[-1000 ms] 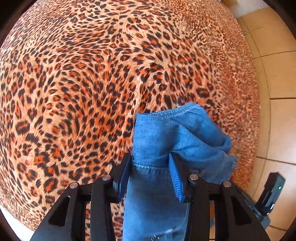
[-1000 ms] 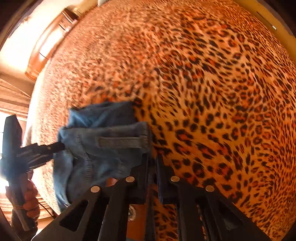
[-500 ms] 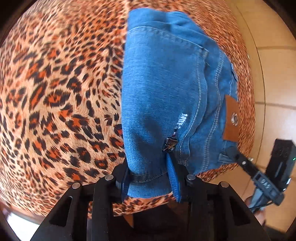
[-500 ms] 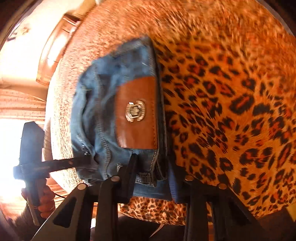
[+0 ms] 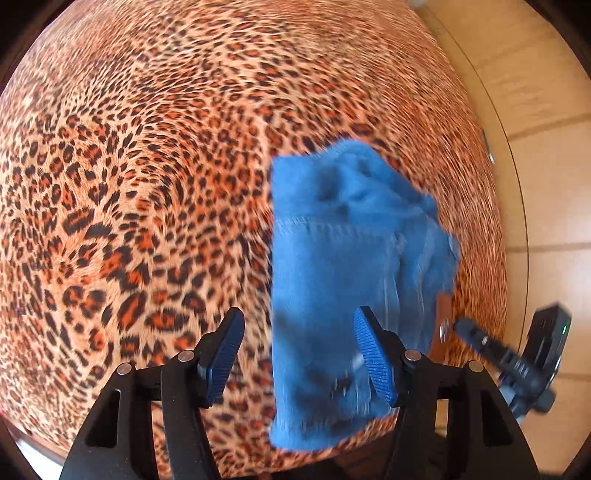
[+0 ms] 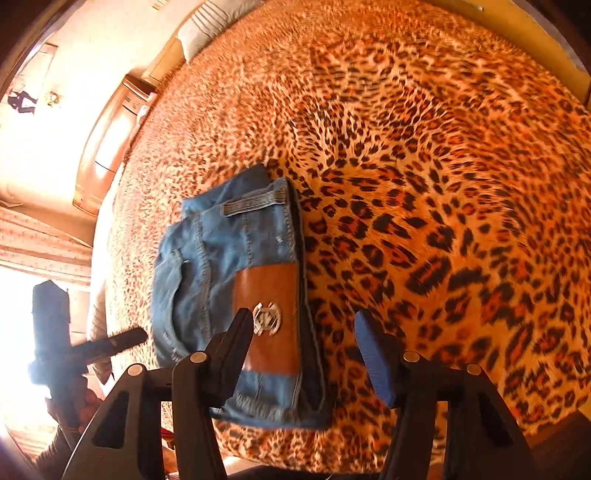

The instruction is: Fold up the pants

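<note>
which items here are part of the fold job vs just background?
Job:
- folded jeans with brown leather patch
- left gripper, open
- right gripper, open

Background:
- leopard-print cover
- pillow
- wooden furniture
- tiled floor

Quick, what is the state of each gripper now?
Left gripper: jaws open, just widened, off the folded jeans.
Right gripper: jaws open, just widened, holding nothing; the jeans lie under them.

Folded pants (image 6: pixel 236 288) lie on the bedspread (image 6: pixel 424 184) — near its edge.
</note>
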### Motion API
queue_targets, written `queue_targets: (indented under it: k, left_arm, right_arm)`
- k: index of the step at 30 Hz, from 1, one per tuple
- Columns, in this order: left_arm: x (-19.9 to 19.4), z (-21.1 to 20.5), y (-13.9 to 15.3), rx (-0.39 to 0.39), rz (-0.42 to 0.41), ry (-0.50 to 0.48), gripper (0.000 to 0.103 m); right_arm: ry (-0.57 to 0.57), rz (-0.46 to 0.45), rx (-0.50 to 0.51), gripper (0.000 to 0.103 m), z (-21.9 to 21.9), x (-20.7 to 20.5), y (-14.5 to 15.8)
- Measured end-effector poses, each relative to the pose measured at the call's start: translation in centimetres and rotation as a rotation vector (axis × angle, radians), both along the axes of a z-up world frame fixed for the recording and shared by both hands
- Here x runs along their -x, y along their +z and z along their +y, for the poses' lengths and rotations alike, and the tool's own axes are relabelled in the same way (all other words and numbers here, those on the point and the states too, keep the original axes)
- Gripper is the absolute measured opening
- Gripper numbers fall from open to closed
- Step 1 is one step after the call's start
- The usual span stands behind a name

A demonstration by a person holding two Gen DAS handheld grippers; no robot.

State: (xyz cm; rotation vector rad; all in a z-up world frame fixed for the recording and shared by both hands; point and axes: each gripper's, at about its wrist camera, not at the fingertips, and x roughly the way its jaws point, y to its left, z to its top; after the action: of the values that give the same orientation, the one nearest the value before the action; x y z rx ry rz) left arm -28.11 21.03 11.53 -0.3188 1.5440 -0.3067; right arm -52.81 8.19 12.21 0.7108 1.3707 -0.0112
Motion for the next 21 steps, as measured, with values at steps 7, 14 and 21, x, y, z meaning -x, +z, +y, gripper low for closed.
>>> queue_targets:
  k: [7, 14, 21]
  left_arm:
    - [-0.3, -1.6, -4.5, 0.144, 0.190, 0.100, 0.069]
    - [-0.3, -4.5, -4.2, 0.058, 0.147, 0.064, 0.056]
    - [-1.5, -4.0, 0.2, 0.042, 0.064, 0.040, 0.028]
  right_arm:
    - [0.039, -0.004, -0.138, 0.062, 4.6, -2.8, -4.0]
    - [0.170, -0.029, -0.001, 0.056, 8.0, -3.9, -3.9]
    - [0.335, -0.073, 0.159, 0.044, 16.1, -6.7, -1.2]
